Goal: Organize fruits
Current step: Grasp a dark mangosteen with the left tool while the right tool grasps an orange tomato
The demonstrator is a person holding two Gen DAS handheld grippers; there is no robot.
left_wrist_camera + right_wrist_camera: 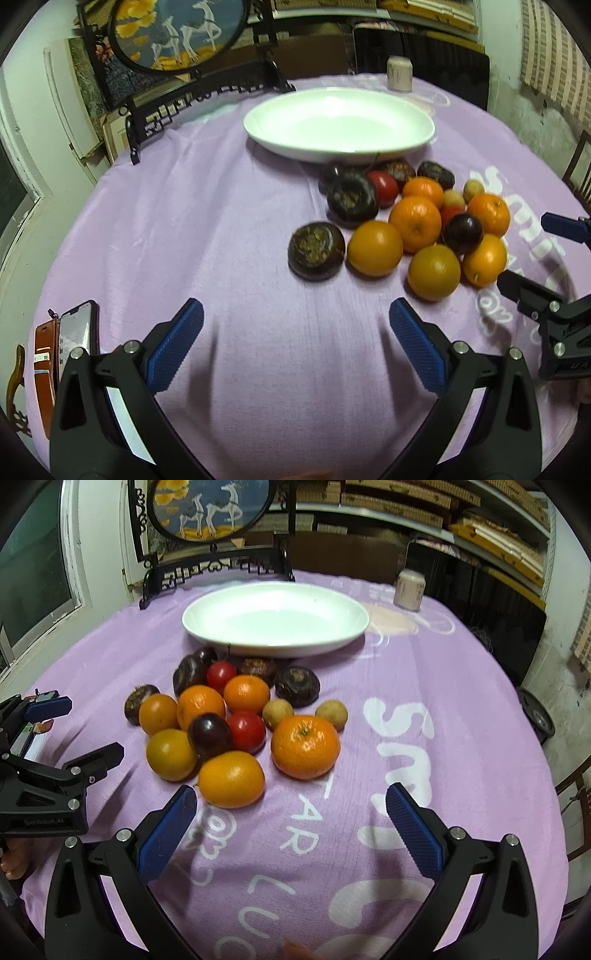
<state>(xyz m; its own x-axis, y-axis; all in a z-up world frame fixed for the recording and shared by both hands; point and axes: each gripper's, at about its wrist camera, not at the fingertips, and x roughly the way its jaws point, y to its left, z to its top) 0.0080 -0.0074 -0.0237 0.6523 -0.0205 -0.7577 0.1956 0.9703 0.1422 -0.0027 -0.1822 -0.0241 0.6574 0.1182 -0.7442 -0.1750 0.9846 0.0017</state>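
Note:
A pile of fruit lies on the purple cloth just in front of an empty white oval plate. It holds several oranges, dark brown water chestnuts, red tomatoes, a dark plum and small tan longans. My left gripper is open and empty, short of the pile, left of it. My right gripper is open and empty, just before the nearest orange. Each gripper shows at the edge of the other's view.
A phone and an orange wallet lie at the table's left edge. A pale cup stands behind the plate at the right. A black carved stand with a round picture rises at the table's far edge.

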